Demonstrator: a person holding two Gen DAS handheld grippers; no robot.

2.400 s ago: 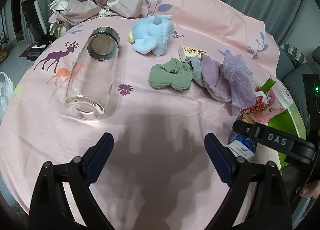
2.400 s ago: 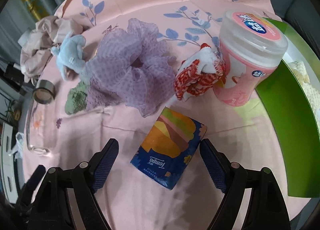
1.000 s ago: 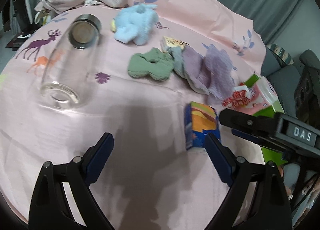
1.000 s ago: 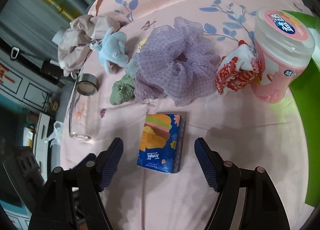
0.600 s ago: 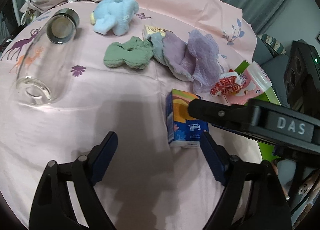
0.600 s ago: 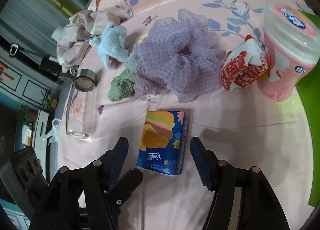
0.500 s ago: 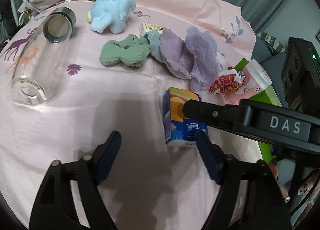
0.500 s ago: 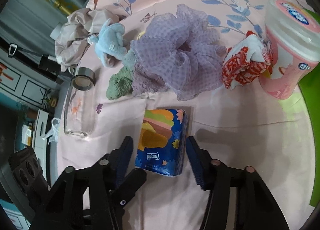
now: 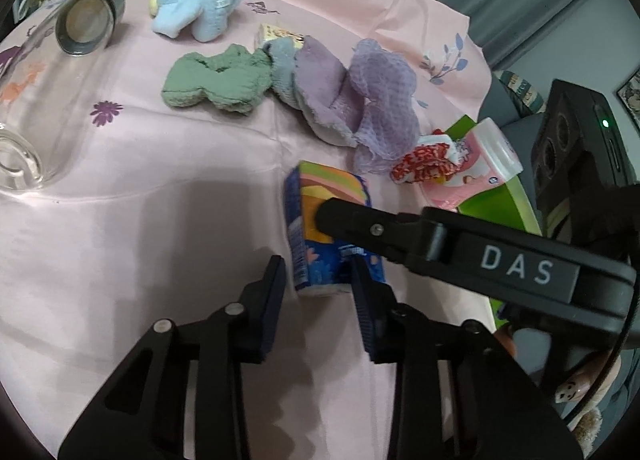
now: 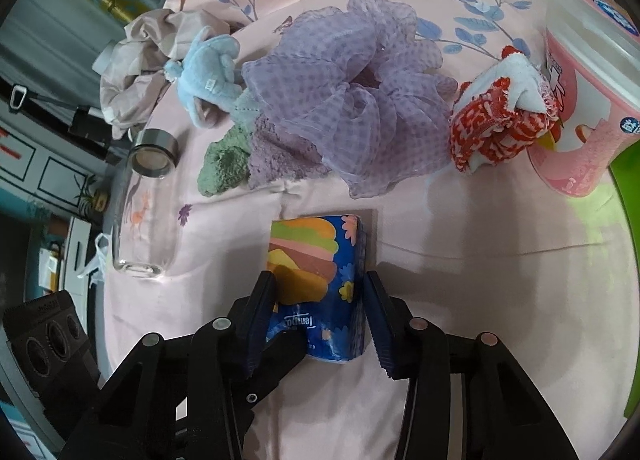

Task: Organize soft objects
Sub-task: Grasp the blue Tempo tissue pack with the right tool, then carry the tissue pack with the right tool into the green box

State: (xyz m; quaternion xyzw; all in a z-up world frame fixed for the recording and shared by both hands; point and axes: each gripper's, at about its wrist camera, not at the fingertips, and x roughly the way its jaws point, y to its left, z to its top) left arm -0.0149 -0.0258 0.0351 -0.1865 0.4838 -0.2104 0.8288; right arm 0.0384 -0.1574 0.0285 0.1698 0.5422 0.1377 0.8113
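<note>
glass bottle (image 9: 52, 72) lying sideways, pink tub (image 10: 580, 72), green tray (image 10: 628, 244)

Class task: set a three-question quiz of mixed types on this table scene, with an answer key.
1. True or false: the glass bottle stands upright.
2. Multiple choice: what lies between the fingers of the right hand-held gripper? A) the blue plush toy B) the tissue pack C) the green cloth
3. Fill in: the red-and-white cloth rests against the ____ tub.

Key: 1 false, it lies on its side. 2 B; both grippers' jaws are closing around the pack. 3 pink.
</note>
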